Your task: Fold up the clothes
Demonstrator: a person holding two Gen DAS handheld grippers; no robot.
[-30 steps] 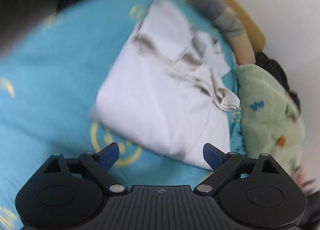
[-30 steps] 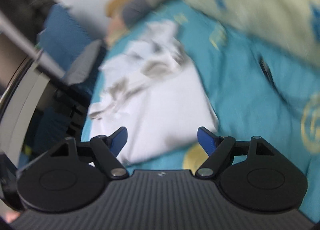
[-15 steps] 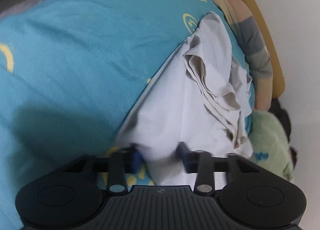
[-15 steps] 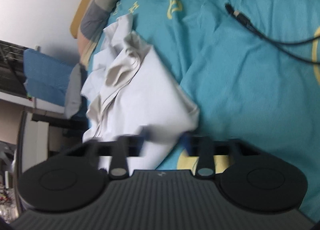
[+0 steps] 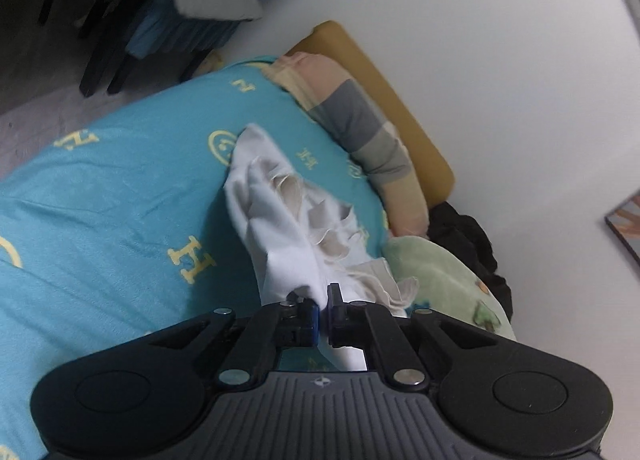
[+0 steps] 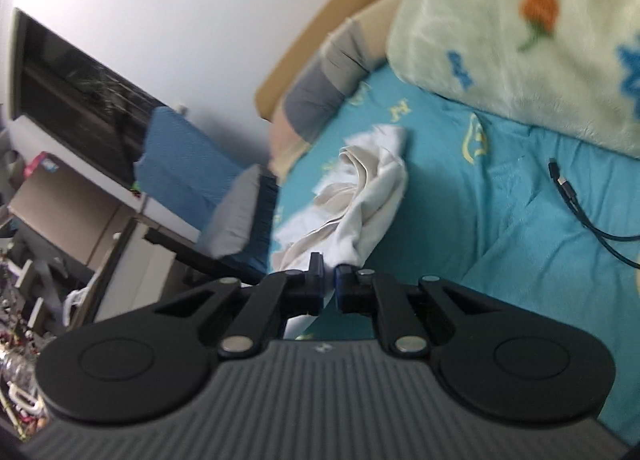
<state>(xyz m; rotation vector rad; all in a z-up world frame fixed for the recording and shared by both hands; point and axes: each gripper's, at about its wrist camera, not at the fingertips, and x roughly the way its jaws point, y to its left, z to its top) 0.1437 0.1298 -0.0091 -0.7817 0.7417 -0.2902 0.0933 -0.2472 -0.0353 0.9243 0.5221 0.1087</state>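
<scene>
A white garment [image 5: 280,219] lies bunched on a teal bed sheet [image 5: 100,219] with yellow print. My left gripper [image 5: 323,302] is shut on its near edge, and the cloth stretches away from the closed jaws. My right gripper [image 6: 329,280] is shut on another near edge of the same garment [image 6: 372,191], which hangs in folds from the jaws toward the sheet [image 6: 500,199]. Both near corners are raised above the bed; the far end still rests on it.
A green fleece blanket [image 6: 520,19] lies at the right, also in the left wrist view [image 5: 448,280]. A striped pillow [image 5: 360,127] and a wooden headboard [image 5: 400,99] line the wall. A black cable [image 6: 572,199] lies on the sheet. A blue chair [image 6: 188,163] stands beside the bed.
Both grippers came down to the flat garment's near edge, shut on it and lifted. The cloth has gone from spread flat to bunched and hanging from the jaws.
</scene>
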